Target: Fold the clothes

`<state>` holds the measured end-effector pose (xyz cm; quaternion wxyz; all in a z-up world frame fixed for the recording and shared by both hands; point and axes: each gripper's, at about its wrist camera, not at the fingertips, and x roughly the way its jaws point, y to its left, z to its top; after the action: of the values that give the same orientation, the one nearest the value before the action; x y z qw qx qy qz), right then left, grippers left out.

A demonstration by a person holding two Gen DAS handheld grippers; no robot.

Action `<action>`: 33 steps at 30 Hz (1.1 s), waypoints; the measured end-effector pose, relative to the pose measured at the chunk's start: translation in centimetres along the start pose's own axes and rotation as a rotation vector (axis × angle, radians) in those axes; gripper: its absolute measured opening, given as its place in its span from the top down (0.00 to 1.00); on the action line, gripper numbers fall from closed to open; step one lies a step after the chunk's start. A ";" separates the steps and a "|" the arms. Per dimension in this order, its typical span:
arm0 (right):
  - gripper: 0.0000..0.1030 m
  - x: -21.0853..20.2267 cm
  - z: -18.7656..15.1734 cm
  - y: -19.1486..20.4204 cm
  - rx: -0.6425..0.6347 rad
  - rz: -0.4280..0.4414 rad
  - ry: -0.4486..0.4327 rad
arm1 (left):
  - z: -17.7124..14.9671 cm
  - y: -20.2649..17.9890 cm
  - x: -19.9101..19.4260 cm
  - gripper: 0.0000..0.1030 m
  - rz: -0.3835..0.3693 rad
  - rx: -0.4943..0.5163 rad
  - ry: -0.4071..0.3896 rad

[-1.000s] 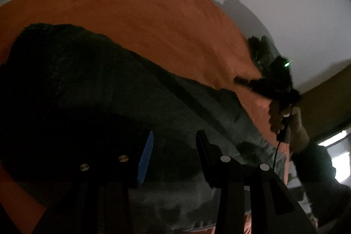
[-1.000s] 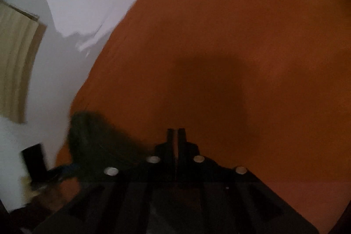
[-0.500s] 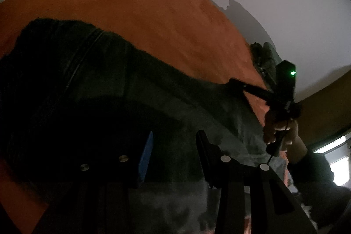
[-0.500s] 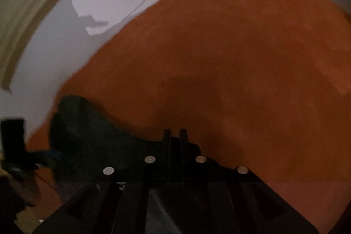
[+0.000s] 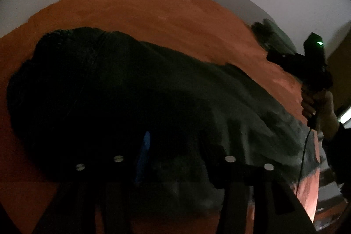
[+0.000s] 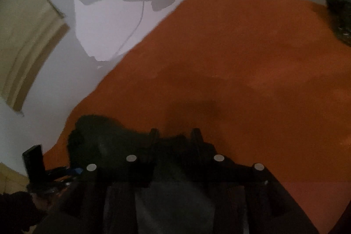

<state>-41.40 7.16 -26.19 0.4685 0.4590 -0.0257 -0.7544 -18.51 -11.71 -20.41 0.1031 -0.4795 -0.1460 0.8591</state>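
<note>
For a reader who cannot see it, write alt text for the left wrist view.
A dark garment lies spread over an orange surface, filling most of the dim frame. The left tongs sit open above its near edge. At the far right a hand holds the right tongs, with a second dark clothing pile behind.

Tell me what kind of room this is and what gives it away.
Probably a bedroom or similar home room, dimly lit. A wide orange cover like a bedspread lies against a plain white wall, a dark garment is spread on it, and a second dark garment sits at its far edge.
</note>
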 end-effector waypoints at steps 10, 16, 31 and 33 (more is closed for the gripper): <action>0.72 -0.9 -14.4 5.5 -0.063 -0.191 0.157 | -5.2 -4.7 -1.1 0.49 0.122 -0.076 -0.092; 0.72 1.0 -13.7 4.3 -0.024 -0.288 0.130 | -5.5 -9.2 1.1 0.47 0.117 -0.061 -0.041; 0.71 2.8 -8.5 2.9 -0.077 -0.331 0.126 | -9.1 -12.4 2.7 0.48 0.191 -0.021 0.022; 0.70 4.3 -7.5 2.0 -0.104 -0.387 0.171 | -9.4 -12.4 3.0 0.48 0.176 -0.023 0.037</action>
<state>-35.23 5.86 -32.42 0.3385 0.4930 0.1415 -0.7889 -11.61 2.26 -23.16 0.0245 -0.5075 -0.1113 0.8541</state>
